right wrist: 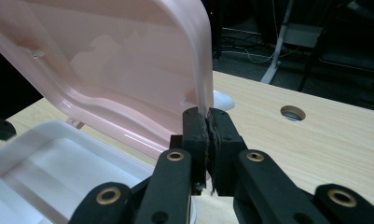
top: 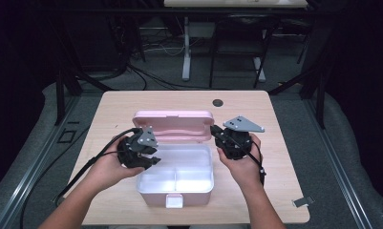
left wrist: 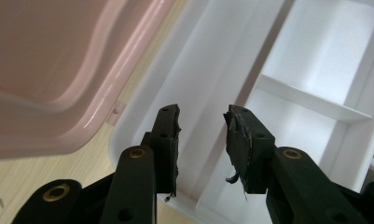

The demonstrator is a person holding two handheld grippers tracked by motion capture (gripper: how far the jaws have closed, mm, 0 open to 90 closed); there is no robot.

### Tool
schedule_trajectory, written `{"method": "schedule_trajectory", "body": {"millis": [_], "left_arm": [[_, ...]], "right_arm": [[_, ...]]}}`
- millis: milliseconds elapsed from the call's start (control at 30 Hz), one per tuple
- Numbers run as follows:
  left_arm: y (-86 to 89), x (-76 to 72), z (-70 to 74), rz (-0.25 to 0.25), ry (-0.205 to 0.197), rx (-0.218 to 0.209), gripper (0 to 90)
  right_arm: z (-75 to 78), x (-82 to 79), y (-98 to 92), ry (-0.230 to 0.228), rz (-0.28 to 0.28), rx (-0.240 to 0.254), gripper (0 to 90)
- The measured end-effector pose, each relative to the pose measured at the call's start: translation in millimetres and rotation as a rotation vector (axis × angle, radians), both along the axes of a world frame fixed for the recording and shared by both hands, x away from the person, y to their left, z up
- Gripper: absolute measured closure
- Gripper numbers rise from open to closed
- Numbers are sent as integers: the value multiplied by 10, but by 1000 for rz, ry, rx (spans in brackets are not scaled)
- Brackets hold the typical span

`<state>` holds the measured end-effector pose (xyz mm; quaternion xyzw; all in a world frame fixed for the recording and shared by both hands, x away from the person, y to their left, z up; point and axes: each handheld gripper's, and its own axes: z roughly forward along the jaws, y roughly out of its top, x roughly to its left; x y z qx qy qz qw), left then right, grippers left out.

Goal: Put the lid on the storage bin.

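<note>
High view: pink box (top: pixel 175 183) at table (top: pixel 284 157) centre, near the front edge, lid (top: pixel 174 125) swung up and standing at the back. White tray (top: pixel 177 164) inside, divider across it, compartments bare. Latch tab (top: pixel 174 201) on the front wall, hanging free.

Right gripper (right wrist: pixel 207 122) clamped on the lid's right edge, pads pinching the thin rim, holding the lid upright. Left gripper (left wrist: pixel 202 122) over the tray's left side, jaws apart, nothing between them, pointing down into the tray.

Round hole (top: pixel 218 102) in the table behind the box, small metal clip (top: pixel 303 201) near the right front corner, both well apart from the work.

Risks, judged: pinch on the rim narrow, near the corner only, so a sideways pull likely to slip the pads off and let the lid drop shut onto the left gripper. Too much backward pull likely to strain the hinge or tip the light box off its base. Left jaws close to the tray wall, so a careless closing could drag the box.
</note>
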<state>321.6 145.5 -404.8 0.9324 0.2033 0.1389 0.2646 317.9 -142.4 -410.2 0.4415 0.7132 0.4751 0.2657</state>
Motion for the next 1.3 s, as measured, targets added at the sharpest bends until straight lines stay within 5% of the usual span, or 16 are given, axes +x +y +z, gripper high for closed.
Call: {"method": "schedule_trajectory", "body": {"millis": [100, 800, 1300], "left_arm": [[108, -18, 15, 39, -4, -62, 654], [608, 78, 232, 261, -111, -231, 708], [597, 183, 354, 302, -161, -320, 746]], "right_arm": [[-1, -6, -3, 3, 2, 4, 868], [-4, -17, -12, 7, 8, 7, 866], [-2, -18, -12, 8, 10, 5, 866]]}}
